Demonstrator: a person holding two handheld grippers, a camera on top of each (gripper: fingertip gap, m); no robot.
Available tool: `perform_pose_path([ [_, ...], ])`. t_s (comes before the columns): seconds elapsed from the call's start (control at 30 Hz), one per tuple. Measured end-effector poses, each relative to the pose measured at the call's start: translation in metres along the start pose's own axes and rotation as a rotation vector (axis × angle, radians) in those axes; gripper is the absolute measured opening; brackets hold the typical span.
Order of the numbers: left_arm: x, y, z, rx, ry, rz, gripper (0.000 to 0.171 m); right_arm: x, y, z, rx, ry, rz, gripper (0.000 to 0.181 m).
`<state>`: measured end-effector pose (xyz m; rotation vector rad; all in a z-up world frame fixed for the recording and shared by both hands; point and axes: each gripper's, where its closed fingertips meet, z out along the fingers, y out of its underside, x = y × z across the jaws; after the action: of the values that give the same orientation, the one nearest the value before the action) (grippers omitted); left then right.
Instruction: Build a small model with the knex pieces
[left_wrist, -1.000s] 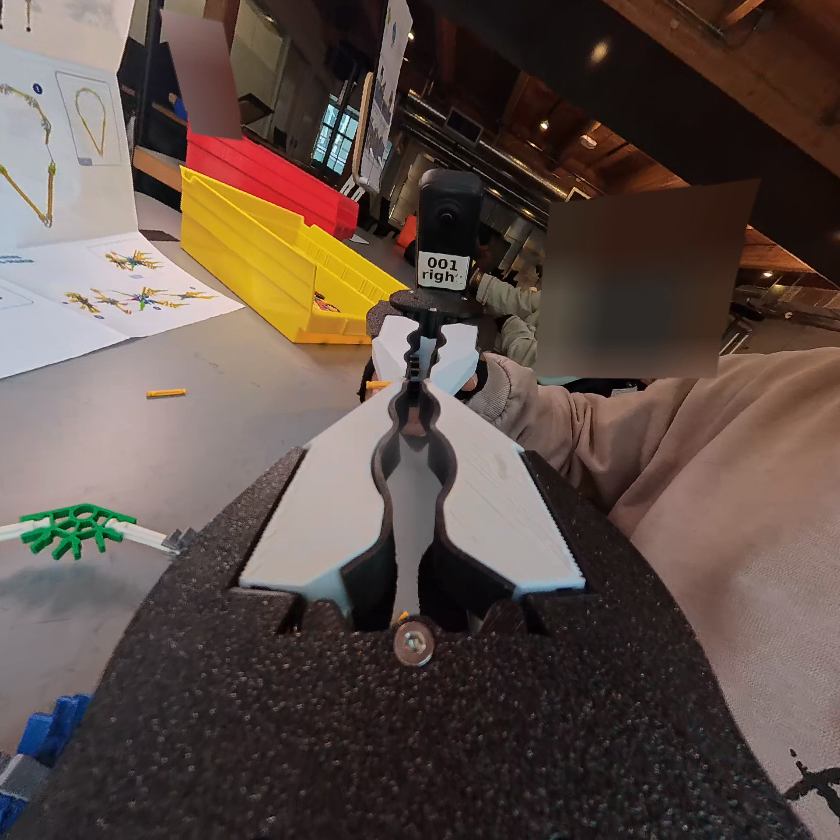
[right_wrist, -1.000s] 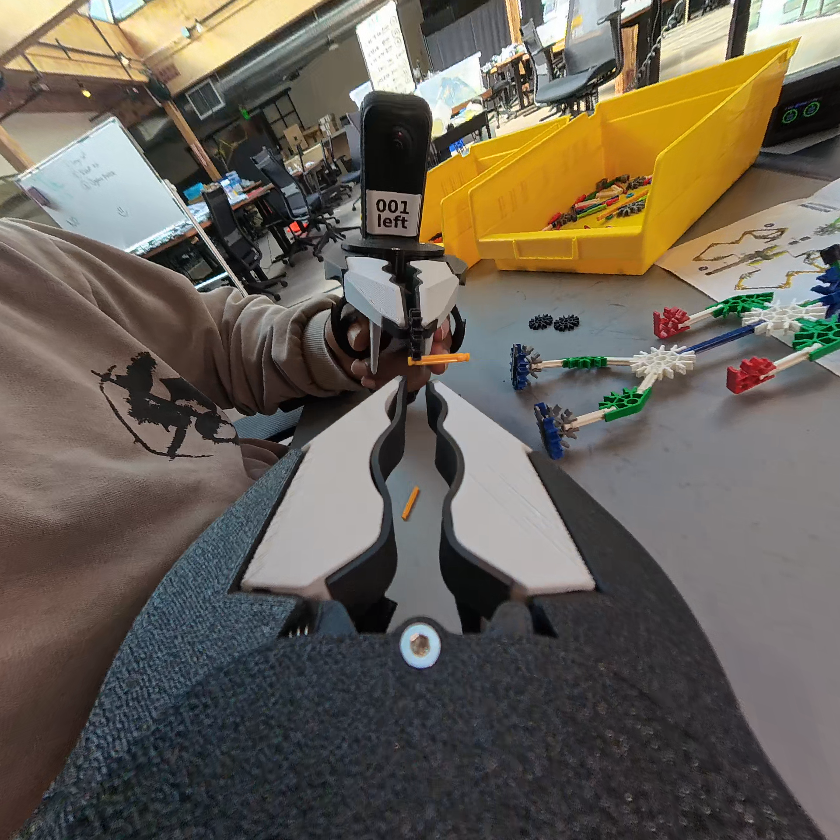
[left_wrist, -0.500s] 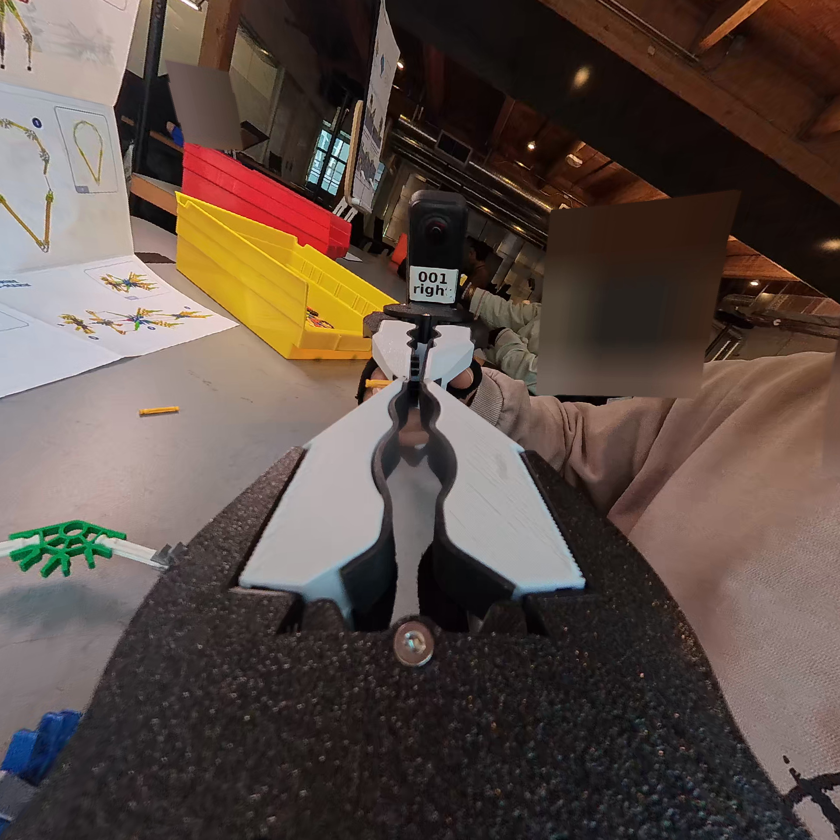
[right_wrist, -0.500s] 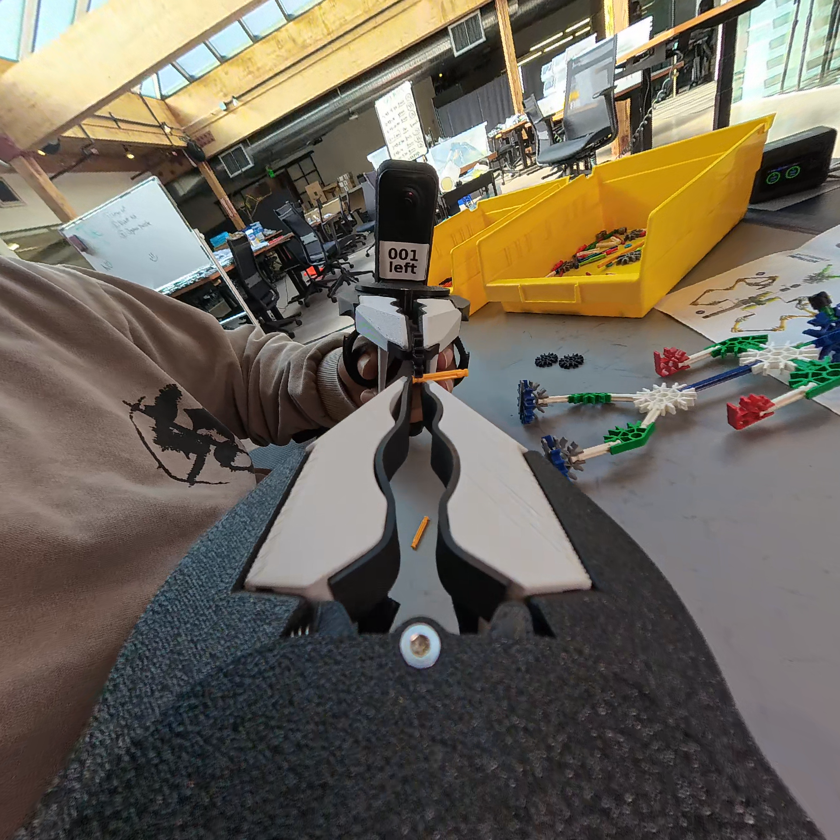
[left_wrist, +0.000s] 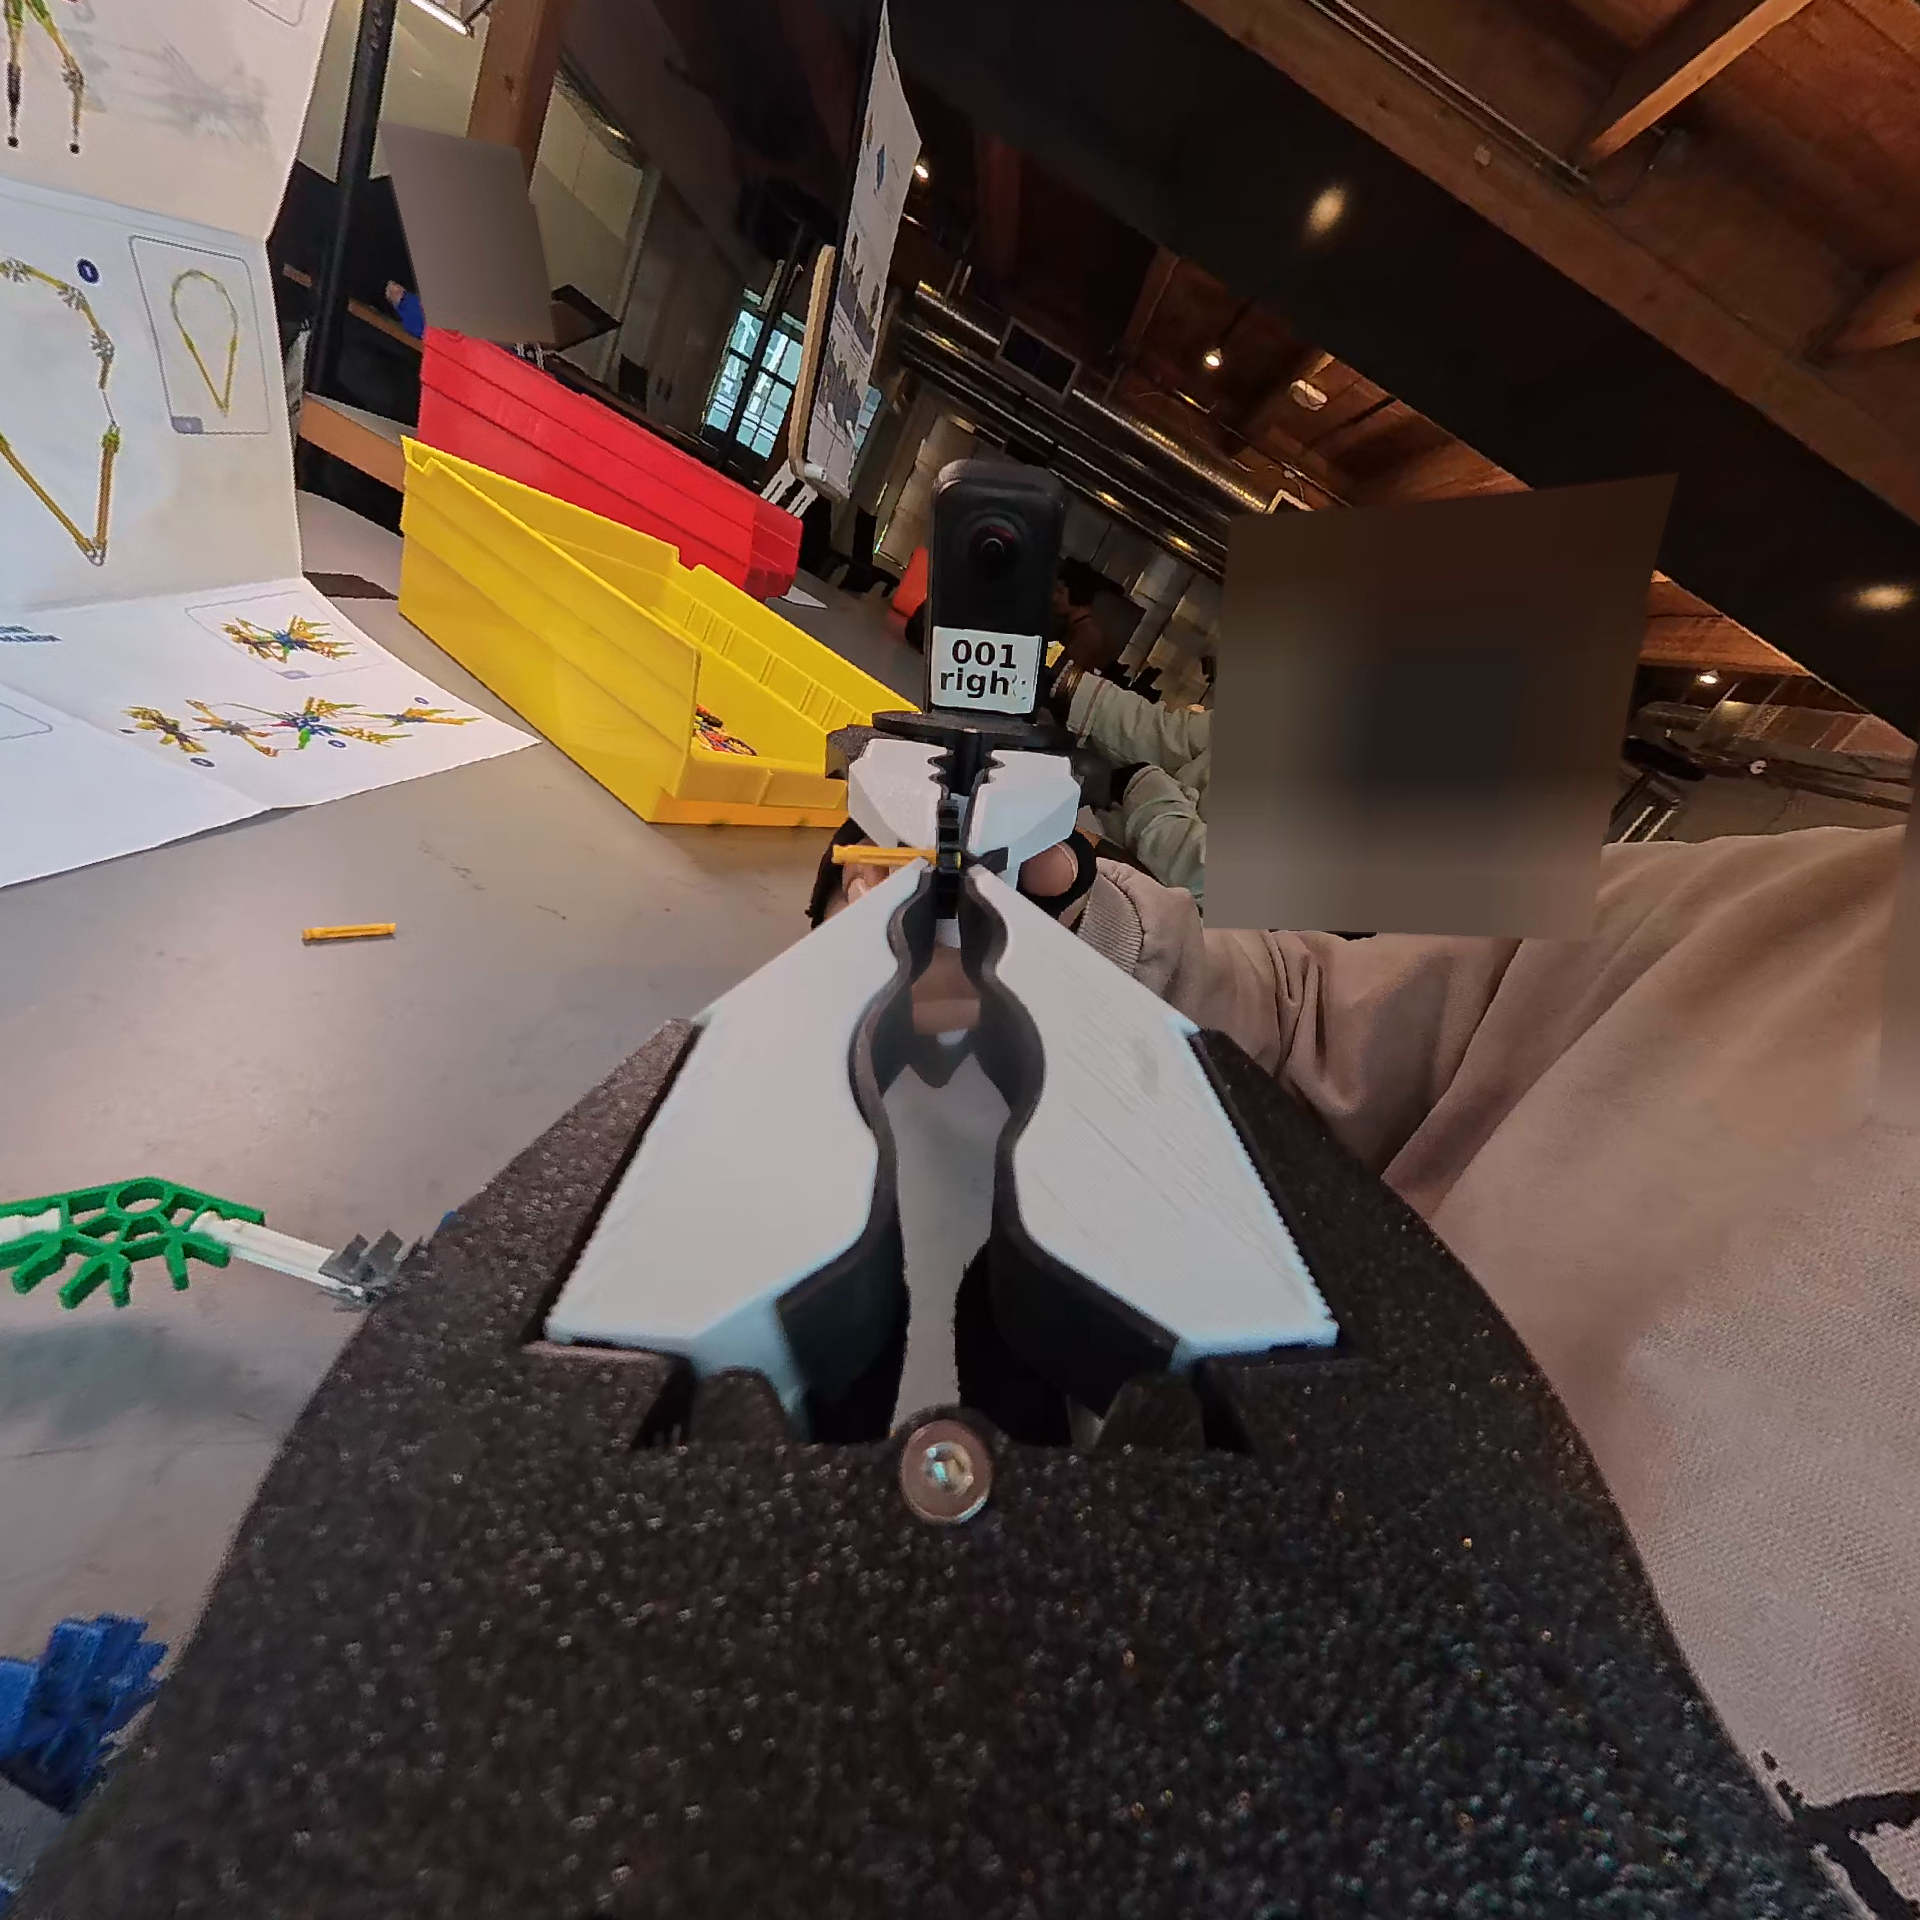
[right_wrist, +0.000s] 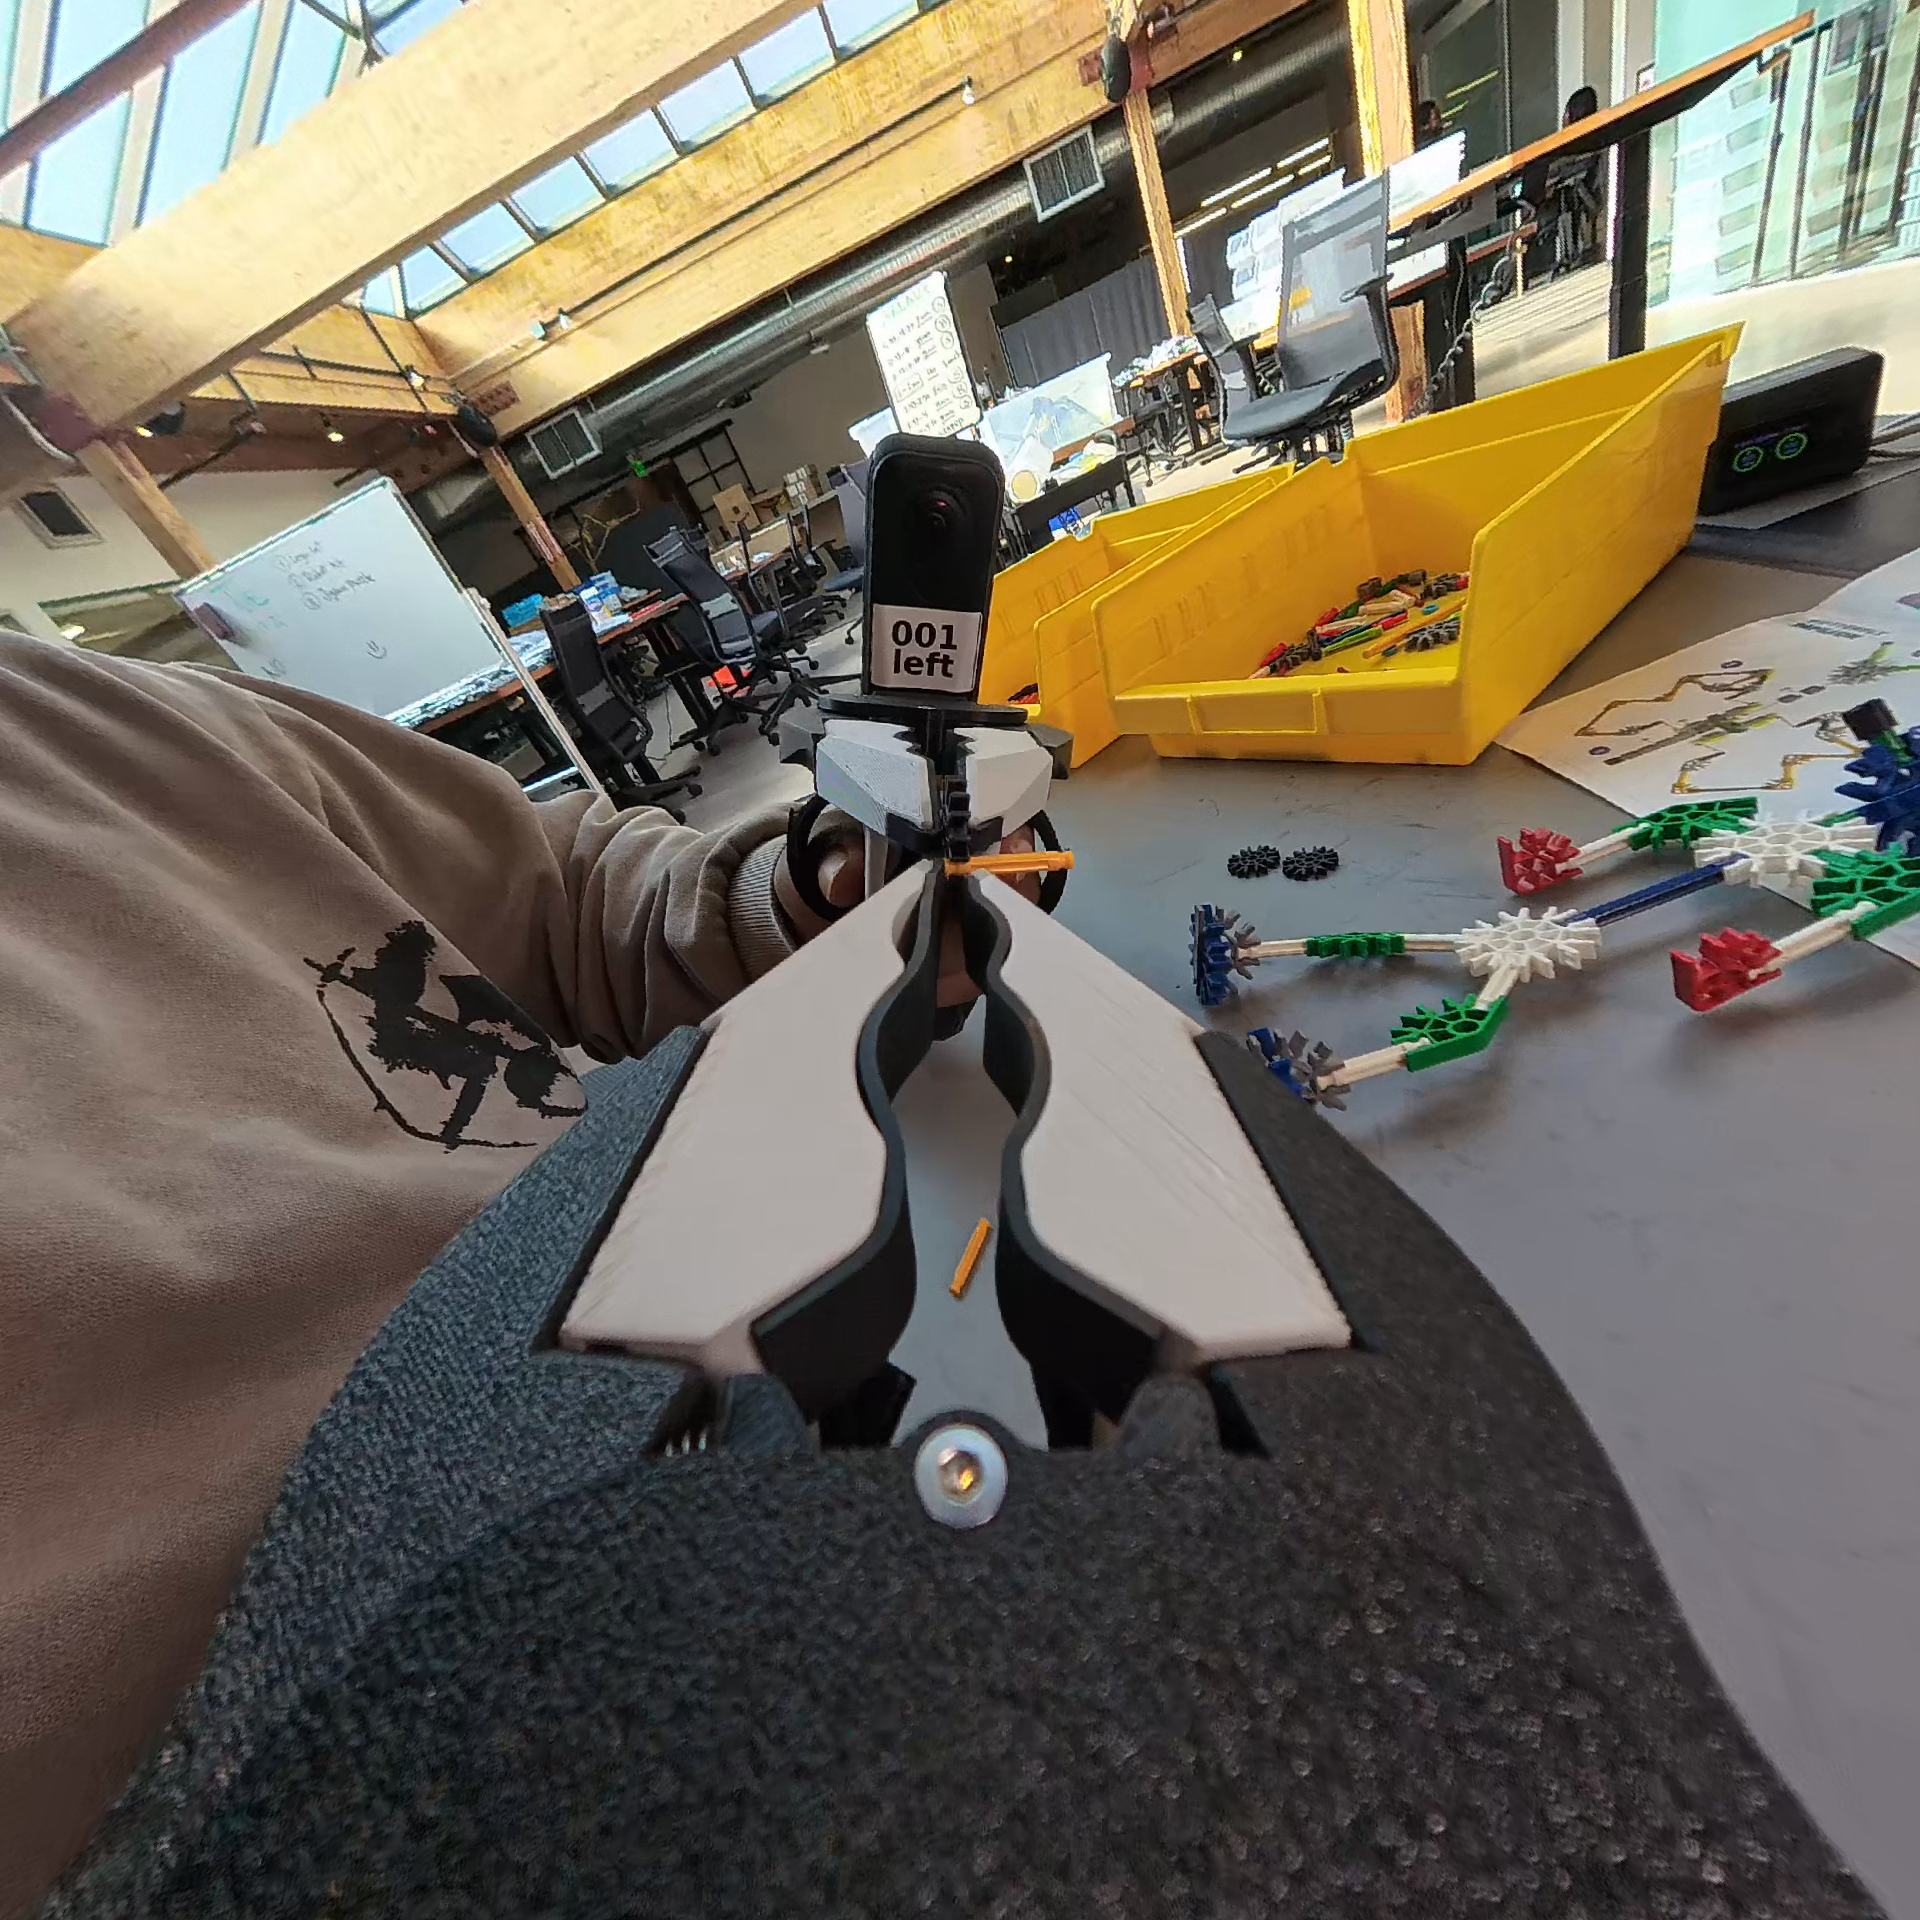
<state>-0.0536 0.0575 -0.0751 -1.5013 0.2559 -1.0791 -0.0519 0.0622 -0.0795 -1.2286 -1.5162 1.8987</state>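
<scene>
My left gripper (left_wrist: 940, 883) and my right gripper (right_wrist: 940, 878) face each other tip to tip above the grey table (left_wrist: 468, 1039). A short orange rod (right_wrist: 1013, 862) lies crosswise where the tips meet. In the left wrist view the rod (left_wrist: 883, 854) sticks out to the left. The left gripper is shut on it. The right gripper's fingers have come together on the same rod. A gloved hand (right_wrist: 831, 873) holds the far gripper in each view.
A second orange rod (left_wrist: 348, 932) lies loose on the table (right_wrist: 970, 1255). A toy assembly of white, green, red and blue connectors (right_wrist: 1527, 940) lies at right, two black gears (right_wrist: 1283, 862) beyond it. Yellow bins (right_wrist: 1299, 712) and printed sheets (left_wrist: 125, 727) stand behind. My left and right fingertips are right by each other.
The right gripper's fingers, apart a second ago, have closed at the rod. Both grippers have risen and tilted up a little. The left gripper has stayed shut on the rod.
</scene>
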Motion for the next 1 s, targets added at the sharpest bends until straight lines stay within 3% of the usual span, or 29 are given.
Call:
perform_pose_path([
  [0.27, 0.000, 0.005, 0.001, -0.023, 0.014, -0.035, 0.002, 0.000, -0.001, -0.002, -0.006, 0.010, -0.030, 0.001],
  [0.63, -0.003, -0.004, 0.000, 0.085, 0.087, -0.232, 0.001, -0.002, -0.002, 0.002, -0.002, 0.017, -0.021, 0.006],
  [1.0, -0.002, -0.005, 0.002, 0.119, 0.080, -0.158, 0.001, 0.001, -0.005, 0.007, 0.065, 0.036, 0.009, 0.005],
])
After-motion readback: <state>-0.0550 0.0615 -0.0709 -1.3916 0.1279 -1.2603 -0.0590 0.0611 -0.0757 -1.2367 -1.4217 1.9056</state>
